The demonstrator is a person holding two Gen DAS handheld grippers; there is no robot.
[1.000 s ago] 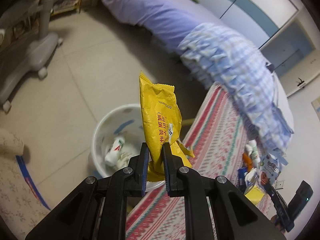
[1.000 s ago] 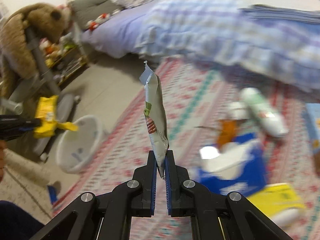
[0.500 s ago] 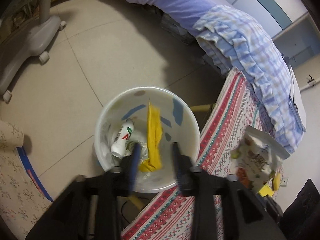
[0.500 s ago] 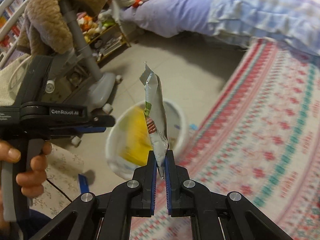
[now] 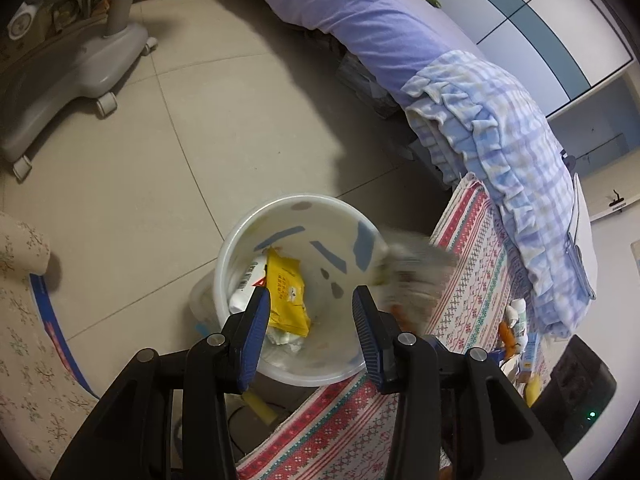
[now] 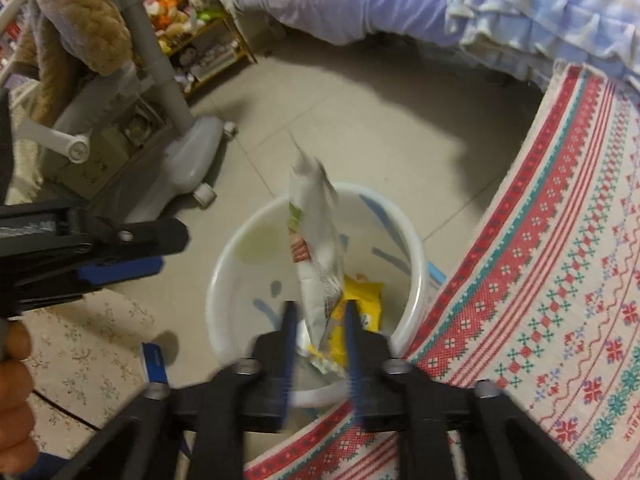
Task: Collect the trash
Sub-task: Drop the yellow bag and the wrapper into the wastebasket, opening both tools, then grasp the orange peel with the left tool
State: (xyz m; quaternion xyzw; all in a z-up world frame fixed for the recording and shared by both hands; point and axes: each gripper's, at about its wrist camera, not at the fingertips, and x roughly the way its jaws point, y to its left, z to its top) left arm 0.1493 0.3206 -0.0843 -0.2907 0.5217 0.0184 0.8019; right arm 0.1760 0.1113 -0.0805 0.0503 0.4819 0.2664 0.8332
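Right gripper (image 6: 318,344): jaws parting over the bin (image 6: 416,280), white packet (image 6: 316,256) standing loose between them, apparently slipping free; blur is hiding whether a pad is touching it. Left gripper (image 5: 311,314): jaws standing wide apart, gripping nothing, hovering above the bin's near side. Yellow wrapper (image 5: 286,294): lying inside the bin beside a white bottle (image 5: 248,284). Step in hand: dropping the packet, judged nearly complete. Further litter (image 5: 516,326): lying on the patterned rug (image 5: 472,280), well apart from the bin. Next move, as judged: swinging both grippers toward that litter, jaws open.
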